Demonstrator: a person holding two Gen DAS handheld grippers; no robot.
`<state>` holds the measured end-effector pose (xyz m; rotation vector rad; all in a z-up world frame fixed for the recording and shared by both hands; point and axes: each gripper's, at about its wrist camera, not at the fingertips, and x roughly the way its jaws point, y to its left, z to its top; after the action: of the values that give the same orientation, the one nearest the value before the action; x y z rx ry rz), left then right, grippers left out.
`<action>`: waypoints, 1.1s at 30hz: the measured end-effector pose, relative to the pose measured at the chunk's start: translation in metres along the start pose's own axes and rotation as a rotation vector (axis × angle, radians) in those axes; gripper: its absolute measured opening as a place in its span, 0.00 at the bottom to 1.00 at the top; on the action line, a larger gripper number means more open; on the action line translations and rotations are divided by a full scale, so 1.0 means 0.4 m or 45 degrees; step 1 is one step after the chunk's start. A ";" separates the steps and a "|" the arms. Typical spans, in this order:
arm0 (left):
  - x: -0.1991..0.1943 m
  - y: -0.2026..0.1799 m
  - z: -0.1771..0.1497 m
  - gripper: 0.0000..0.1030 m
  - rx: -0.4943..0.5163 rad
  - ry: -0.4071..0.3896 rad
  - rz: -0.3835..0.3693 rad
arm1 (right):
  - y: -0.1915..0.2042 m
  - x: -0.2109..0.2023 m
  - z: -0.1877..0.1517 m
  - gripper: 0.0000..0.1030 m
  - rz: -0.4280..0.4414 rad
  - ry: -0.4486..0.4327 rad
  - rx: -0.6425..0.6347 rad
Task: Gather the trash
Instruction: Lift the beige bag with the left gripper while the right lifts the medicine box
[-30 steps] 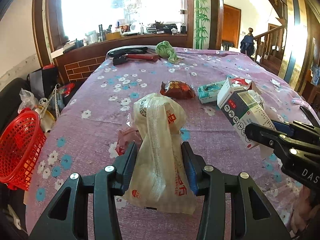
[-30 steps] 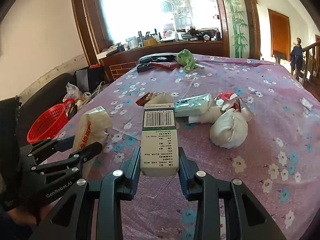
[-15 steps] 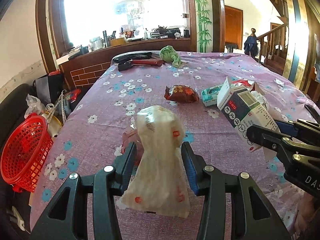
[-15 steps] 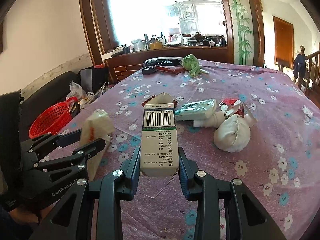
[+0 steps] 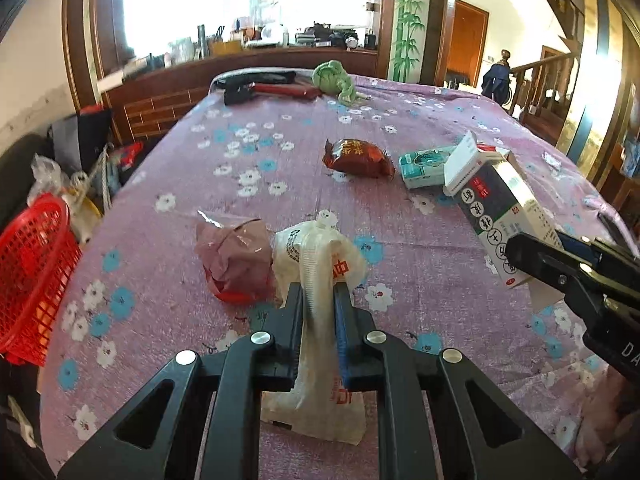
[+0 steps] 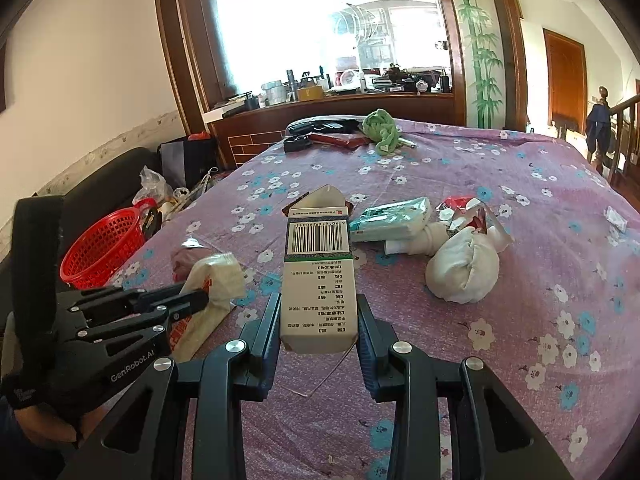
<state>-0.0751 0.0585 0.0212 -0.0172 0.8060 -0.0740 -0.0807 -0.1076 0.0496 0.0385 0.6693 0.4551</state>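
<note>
Over the flowered table (image 5: 280, 152), both tongs are clamping tight — left gripper (image 5: 318, 304) pinching a limp plastic bag (image 5: 320, 256), right gripper (image 6: 318, 320) squeezing a carton (image 6: 318, 276) — and that thin bag is risking slipping free short of the red basket (image 5: 32, 276).

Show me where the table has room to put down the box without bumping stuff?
Bare cloth lies in front of the right gripper, nearer than the white cloth bundle, and in the middle stretch between the green rag and the brown snack packet. It is crowded around the tissue pack and by the pink wrapper beside the left gripper.
</note>
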 end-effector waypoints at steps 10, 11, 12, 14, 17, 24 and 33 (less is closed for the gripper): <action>0.005 -0.008 0.000 0.72 0.020 0.041 0.011 | -0.006 -0.010 -0.002 0.36 0.029 -0.020 0.017; 0.009 -0.006 0.001 0.70 0.016 0.051 0.008 | -0.008 -0.010 -0.002 0.36 0.036 -0.021 0.020; 0.016 -0.002 0.001 0.67 0.008 0.071 0.010 | -0.009 -0.010 -0.002 0.36 0.041 -0.022 0.022; 0.035 0.008 0.001 0.52 -0.009 0.129 0.000 | -0.010 -0.012 -0.002 0.36 0.048 -0.026 0.031; 0.043 0.031 0.005 0.52 -0.063 0.151 -0.018 | -0.013 -0.013 -0.002 0.36 0.057 -0.028 0.038; 0.044 0.046 0.005 0.41 -0.068 0.154 0.005 | -0.019 -0.017 -0.002 0.36 0.078 -0.043 0.048; -0.016 0.040 0.011 0.34 -0.061 0.069 -0.023 | -0.014 -0.014 -0.002 0.36 0.047 -0.050 0.025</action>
<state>-0.0753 0.0749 0.0280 -0.0677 0.8614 -0.0724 -0.0830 -0.1151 0.0513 0.0784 0.6355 0.4823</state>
